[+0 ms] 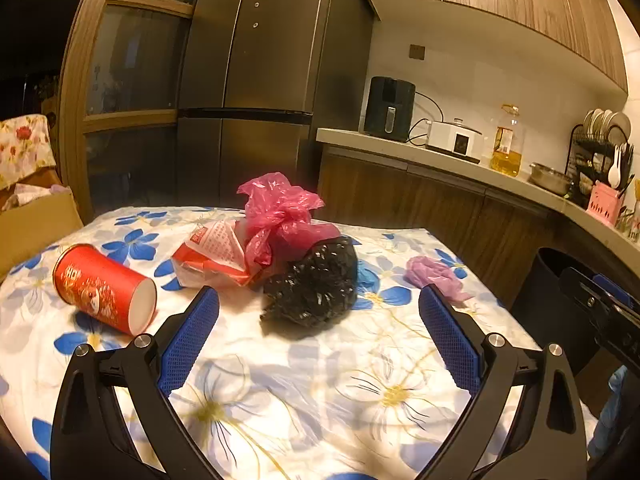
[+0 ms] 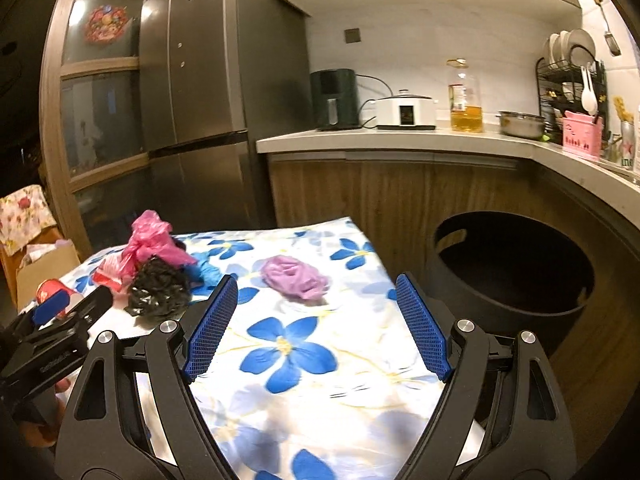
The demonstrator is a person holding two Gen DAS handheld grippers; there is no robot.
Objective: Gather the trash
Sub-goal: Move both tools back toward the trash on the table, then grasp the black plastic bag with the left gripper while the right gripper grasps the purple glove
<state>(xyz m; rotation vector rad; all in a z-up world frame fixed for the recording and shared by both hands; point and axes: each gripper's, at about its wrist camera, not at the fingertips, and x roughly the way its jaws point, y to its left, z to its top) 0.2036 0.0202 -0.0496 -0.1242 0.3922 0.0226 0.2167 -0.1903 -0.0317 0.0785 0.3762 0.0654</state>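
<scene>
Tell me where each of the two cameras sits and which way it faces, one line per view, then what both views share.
Left wrist: on the left gripper, facing across the flowered table at the black bag and red cup; its own open fingers show, plus the right gripper at the right edge.
Right wrist: on the right gripper, facing the purple wad and the dark bin beyond the table's edge; its open fingers show, left gripper at lower left.
Shared: table, black bag, pink bag, purple wad, fridge, counter.

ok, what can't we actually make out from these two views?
- Black bin inside: right wrist view, too dark to see contents.
- Blue scrap: left wrist view, mostly behind the black bag.
- Red packet print: too small to read.
- Cardboard box: cut off by the left edge.
</scene>
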